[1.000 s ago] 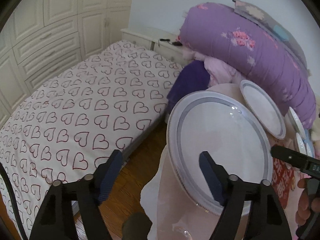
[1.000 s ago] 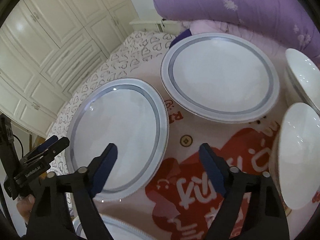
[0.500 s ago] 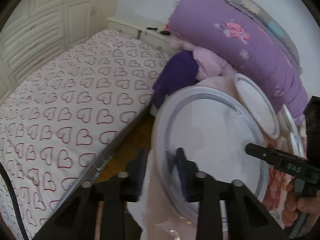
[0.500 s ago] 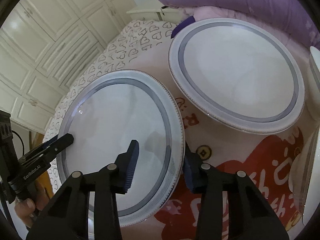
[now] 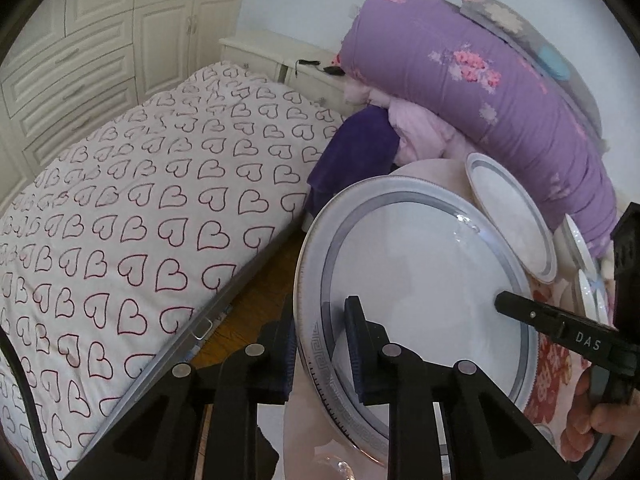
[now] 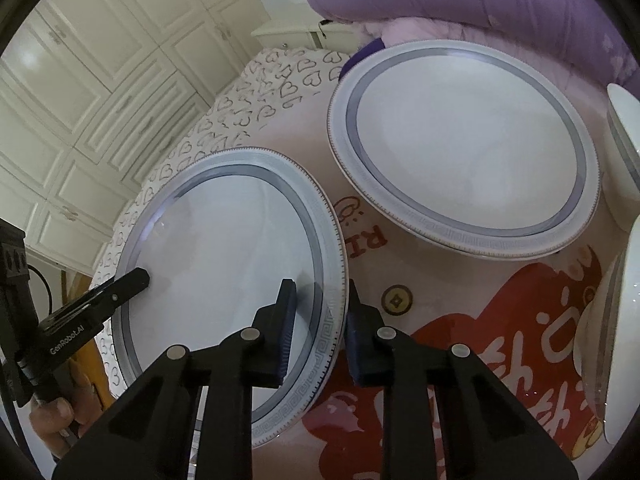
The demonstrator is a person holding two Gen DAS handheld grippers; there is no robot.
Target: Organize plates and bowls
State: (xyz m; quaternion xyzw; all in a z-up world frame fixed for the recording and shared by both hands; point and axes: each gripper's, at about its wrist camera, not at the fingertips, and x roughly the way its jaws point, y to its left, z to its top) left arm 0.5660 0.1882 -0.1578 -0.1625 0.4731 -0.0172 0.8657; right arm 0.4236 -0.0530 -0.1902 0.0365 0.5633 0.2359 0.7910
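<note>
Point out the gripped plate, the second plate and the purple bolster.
gripped plate [image 6: 224, 264], right wrist view, on its white centre.
second plate [image 6: 468, 140], right wrist view, on its centre.
purple bolster [image 5: 500, 92], left wrist view, mid fabric.

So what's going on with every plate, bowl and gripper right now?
Near plate: both grippers pinch its rim on opposite sides.
Far plate: flat on the tablecloth, untouched.
Bowls: at the right edge, untouched.
Left hand-held gripper: shut on the near plate's rim.
Right hand-held gripper: shut on the near plate's rim.
</note>
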